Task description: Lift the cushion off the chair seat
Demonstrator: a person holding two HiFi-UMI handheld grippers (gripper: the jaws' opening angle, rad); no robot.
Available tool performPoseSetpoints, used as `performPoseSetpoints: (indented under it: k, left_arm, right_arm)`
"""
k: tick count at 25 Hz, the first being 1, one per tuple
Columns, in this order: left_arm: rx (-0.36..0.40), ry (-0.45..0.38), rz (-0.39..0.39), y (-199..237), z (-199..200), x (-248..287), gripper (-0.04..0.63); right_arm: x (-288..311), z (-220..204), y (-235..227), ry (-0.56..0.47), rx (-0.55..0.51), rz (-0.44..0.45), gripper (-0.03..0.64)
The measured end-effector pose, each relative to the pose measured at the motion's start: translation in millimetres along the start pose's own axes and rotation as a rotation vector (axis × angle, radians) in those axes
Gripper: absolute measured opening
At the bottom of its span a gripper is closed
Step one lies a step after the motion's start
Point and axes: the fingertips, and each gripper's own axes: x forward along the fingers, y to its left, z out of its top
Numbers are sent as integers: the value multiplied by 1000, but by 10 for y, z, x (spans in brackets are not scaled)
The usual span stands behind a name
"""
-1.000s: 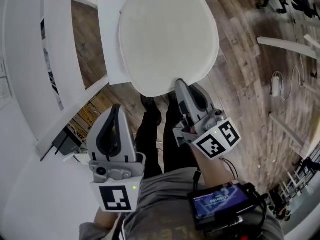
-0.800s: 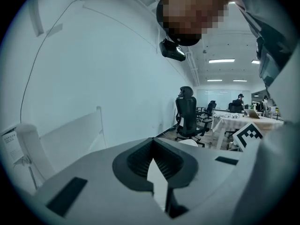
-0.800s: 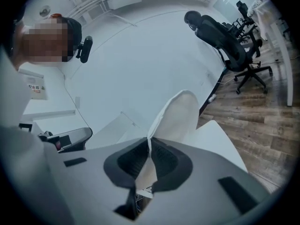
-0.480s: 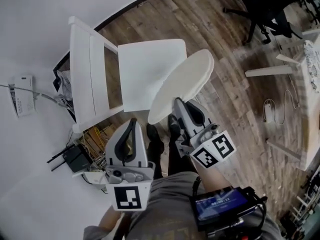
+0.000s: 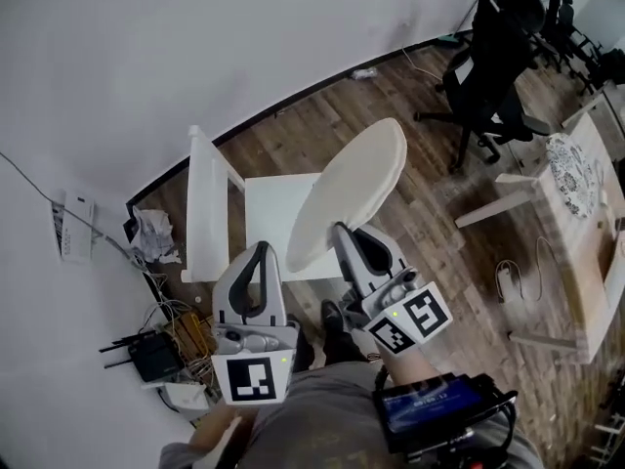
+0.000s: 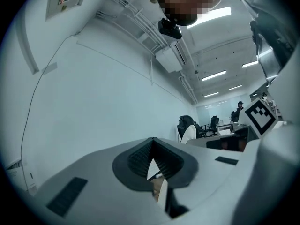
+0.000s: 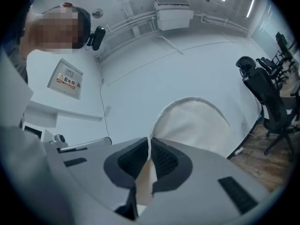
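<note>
white wooden slat-back chair [image 5: 271,218] with its seat uncovered, round cream fabric cushion [image 5: 350,191] raised clear of the seat and tilted on edge over its right side, right claw [image 5: 343,233] clamped on the cushion's lower rim, left claw [image 5: 262,250] closed on nothing beside it

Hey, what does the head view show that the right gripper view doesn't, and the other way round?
Only the head view: the white chair with its seat bare, the left gripper, and a black router on the floor.
Only the right gripper view: a wall-mounted air conditioner, a wall sign, and a close look at the right gripper shut on the edge of the cushion.
Both: the cream cushion held tilted in the air, and a black office chair.
</note>
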Motion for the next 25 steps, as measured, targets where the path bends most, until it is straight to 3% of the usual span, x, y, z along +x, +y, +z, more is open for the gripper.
performPoseSetpoints:
  k: [6, 14, 19, 25]
  left_arm:
    - [7, -115, 40, 64, 598, -25, 6]
    - [52, -261, 53, 103, 1196, -107, 6]
    - [49, -310, 53, 44, 1390, -150, 6]
    - [16, -326, 37, -10, 1430, -188, 6]
  right_arm:
    - [78, 639, 410, -79, -55, 79, 28]
    - [139, 1171, 816, -171, -187, 134, 32]
    - [104, 1282, 940, -202, -288, 122, 34]
    - [83, 1230, 972, -184, -330, 97, 36]
